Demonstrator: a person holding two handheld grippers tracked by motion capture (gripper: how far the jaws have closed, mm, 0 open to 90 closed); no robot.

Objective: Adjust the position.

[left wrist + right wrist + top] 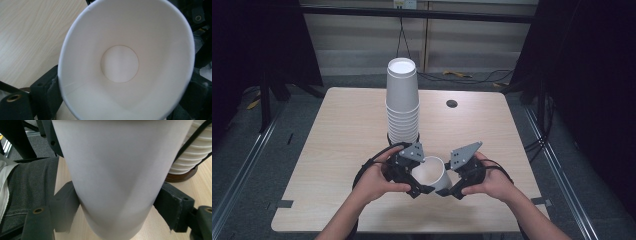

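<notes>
- white paper cup sits between the two grippers near the front middle of the table, tilted, its open mouth turned up and toward the left gripper.
- left hand comes in from the lower left, forearm angled toward the centre, fingers wrapped around the black gripper body; its grey three-cornered plate faces up.
- right hand comes in from the lower right, mirroring the other, with the right gripper pointed inward at the cup's base end.
- in the left gripper view the cup's rim lies between the black jaws, one pad pressed to the outer wall at the left and the other dark at the right edge; the jaws are closed onto the cup at its mouth.
- in the right gripper view the cup's grey-white wall stands between both pads, each touching it; these jaws clamp the cup's lower part.
- count: one loose cup held by both grippers; one tall stack of cups standing upside down behind it at the table's centre, the exact number of nested cups too fine to count.
- one dark round base lies under the stack, seen in the right gripper view.
- one small dark round hole lies in the tabletop to the right of the stack.
</notes>
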